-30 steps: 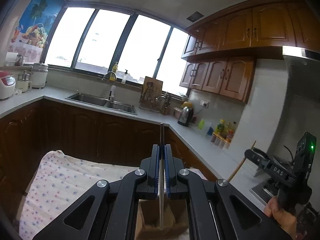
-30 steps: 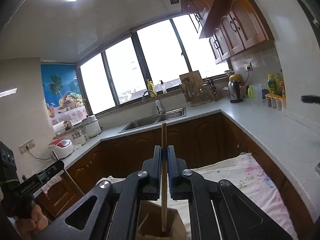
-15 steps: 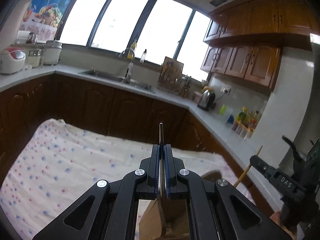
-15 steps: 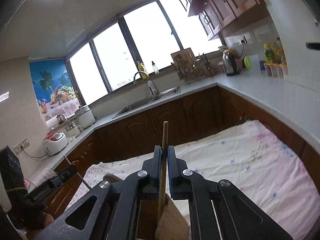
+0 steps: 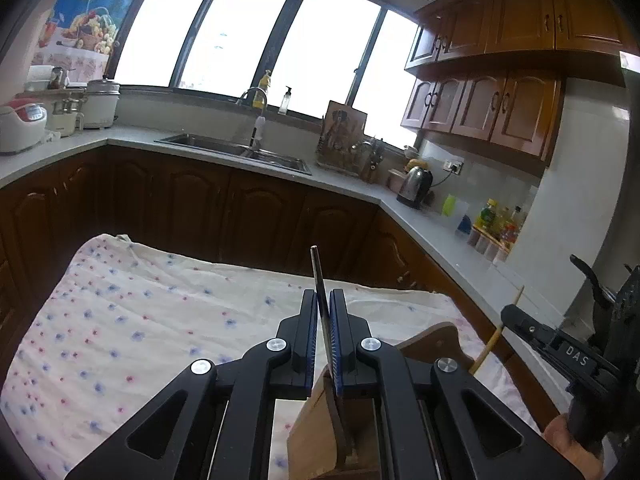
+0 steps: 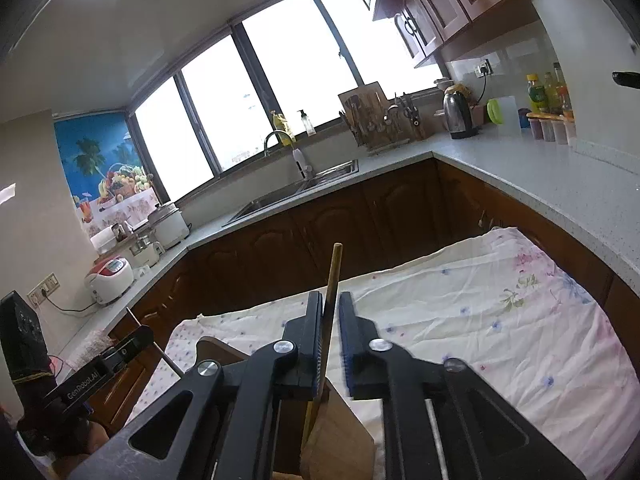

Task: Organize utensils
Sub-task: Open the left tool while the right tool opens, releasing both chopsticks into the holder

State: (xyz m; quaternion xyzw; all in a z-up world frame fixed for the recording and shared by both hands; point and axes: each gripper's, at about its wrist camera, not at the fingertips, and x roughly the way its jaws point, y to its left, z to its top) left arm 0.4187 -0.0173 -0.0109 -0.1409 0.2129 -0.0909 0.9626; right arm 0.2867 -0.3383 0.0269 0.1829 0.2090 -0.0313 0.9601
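Observation:
My left gripper [image 5: 323,308] has its jaws slightly parted around a thin metal utensil handle [image 5: 318,276] that stands in a wooden utensil holder [image 5: 320,424] below it. My right gripper [image 6: 331,312] is open, with a wooden utensil handle [image 6: 334,272] leaning against its left finger and its lower end in the wooden holder [image 6: 336,432]. The right gripper also shows at the right edge of the left wrist view [image 5: 560,352], and the left gripper shows at the left edge of the right wrist view [image 6: 104,368].
The holder stands on a table with a flowered cloth [image 5: 140,320]. Dark wood cabinets [image 5: 240,212] and a grey counter with a sink [image 5: 240,148], a kettle [image 5: 416,184] and rice cookers [image 5: 24,124] run round the room.
Both grippers have lowered toward the holder with their utensils. The jaws of both have parted, the right more than the left, so the handles now stand loose between the fingers.

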